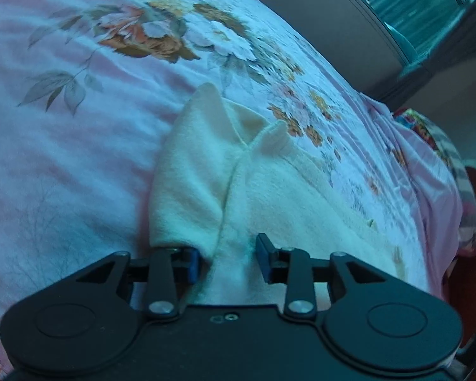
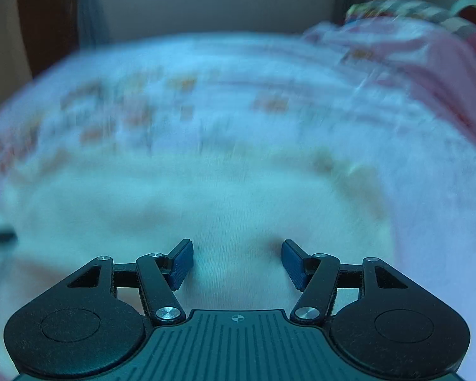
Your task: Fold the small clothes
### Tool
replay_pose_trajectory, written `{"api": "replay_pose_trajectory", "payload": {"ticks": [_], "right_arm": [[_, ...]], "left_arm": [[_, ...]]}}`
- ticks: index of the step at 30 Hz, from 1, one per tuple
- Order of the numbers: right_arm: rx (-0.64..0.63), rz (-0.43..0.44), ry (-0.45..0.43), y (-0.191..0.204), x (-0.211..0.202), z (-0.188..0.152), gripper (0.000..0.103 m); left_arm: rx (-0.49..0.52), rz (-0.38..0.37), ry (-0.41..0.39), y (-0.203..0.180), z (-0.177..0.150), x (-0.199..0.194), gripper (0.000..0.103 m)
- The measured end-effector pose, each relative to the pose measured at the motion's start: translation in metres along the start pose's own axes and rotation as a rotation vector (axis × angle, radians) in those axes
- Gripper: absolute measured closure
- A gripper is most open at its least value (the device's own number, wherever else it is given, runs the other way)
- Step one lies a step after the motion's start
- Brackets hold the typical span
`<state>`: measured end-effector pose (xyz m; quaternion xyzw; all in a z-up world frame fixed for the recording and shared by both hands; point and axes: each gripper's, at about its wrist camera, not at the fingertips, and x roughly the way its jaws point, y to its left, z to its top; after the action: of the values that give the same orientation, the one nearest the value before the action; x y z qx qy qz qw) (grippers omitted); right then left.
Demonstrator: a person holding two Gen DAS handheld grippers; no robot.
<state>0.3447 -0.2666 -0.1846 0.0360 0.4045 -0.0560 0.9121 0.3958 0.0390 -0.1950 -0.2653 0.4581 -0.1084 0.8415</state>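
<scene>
**Cream garment on the flowered bed, fabric between the left jaws**

The garment [image 1: 238, 184], a small cream fleece piece, is lying on the sheet [image 1: 79, 158], a pink one printed with flowers and leaves. The left gripper [image 1: 228, 258] is pointing down at its near edge. A raised fold of the cloth is running between the two blue pads [image 1: 263, 254]; the left pad is sitting half under the fabric, while a narrow gap is showing beside the right one, so whether the jaws are pinching cannot be told. The right gripper [image 2: 237, 262] is hanging over the cream garment [image 2: 206, 209] with its jaws spread and nothing between them. That view is blurring heavily. A window [image 1: 412, 9] is showing beyond the bed.
</scene>
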Motion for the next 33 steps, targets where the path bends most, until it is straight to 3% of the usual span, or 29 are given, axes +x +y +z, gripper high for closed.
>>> {"api": "replay_pose_trajectory", "payload": {"ticks": [2, 6, 7, 9, 11, 13, 15, 16, 18, 21, 23, 26, 27, 33], "right_arm": [[-0.054, -0.018, -0.008, 0.005, 0.001, -0.003, 0.042], [0.035, 0.044, -0.108, -0.001, -0.024, 0.003, 0.042], [0.012, 0.048, -0.106, 0.004, -0.024, 0.002, 0.042], [-0.096, 0.046, -0.005, 0.019, -0.005, -0.006, 0.042], [-0.164, 0.012, -0.019, 0.028, -0.002, -0.014, 0.042], [-0.092, 0.042, -0.028, 0.024, -0.009, -0.007, 0.042], [-0.007, 0.090, -0.094, 0.014, -0.023, -0.004, 0.042], [-0.012, 0.070, -0.102, 0.015, -0.024, -0.005, 0.042], [-0.064, 0.066, -0.016, 0.022, -0.012, -0.003, 0.042], [-0.074, 0.062, -0.028, 0.023, -0.014, -0.008, 0.042], [-0.076, 0.061, -0.027, 0.024, -0.012, -0.007, 0.042], [-0.078, 0.053, -0.028, 0.026, -0.012, -0.009, 0.042], [-0.075, 0.052, -0.028, 0.025, -0.011, -0.009, 0.042], [-0.063, 0.059, -0.030, 0.022, -0.012, -0.008, 0.042]], "left_arm": [[0.028, 0.021, -0.007, -0.006, -0.001, 0.000, 0.071], [0.087, 0.051, -0.029, -0.015, -0.004, -0.003, 0.082], [0.090, 0.054, -0.034, -0.015, -0.004, -0.003, 0.084], [0.093, 0.055, -0.041, -0.017, -0.004, -0.005, 0.086], [0.107, 0.056, -0.053, -0.021, -0.005, -0.009, 0.088], [0.150, 0.059, -0.069, -0.030, -0.005, -0.013, 0.088], [0.173, 0.058, -0.074, -0.035, -0.005, -0.013, 0.088], [0.168, 0.064, -0.068, -0.034, -0.005, -0.010, 0.088], [0.142, 0.066, -0.036, -0.027, -0.006, -0.004, 0.086], [0.092, 0.038, -0.008, -0.013, -0.007, 0.001, 0.074], [0.022, 0.001, 0.006, -0.004, -0.005, 0.003, 0.073], [-0.058, -0.035, 0.017, 0.003, -0.002, 0.005, 0.079], [-0.061, -0.044, 0.024, 0.003, -0.002, 0.006, 0.086], [-0.004, -0.015, 0.004, -0.011, -0.004, 0.000, 0.090]]}}
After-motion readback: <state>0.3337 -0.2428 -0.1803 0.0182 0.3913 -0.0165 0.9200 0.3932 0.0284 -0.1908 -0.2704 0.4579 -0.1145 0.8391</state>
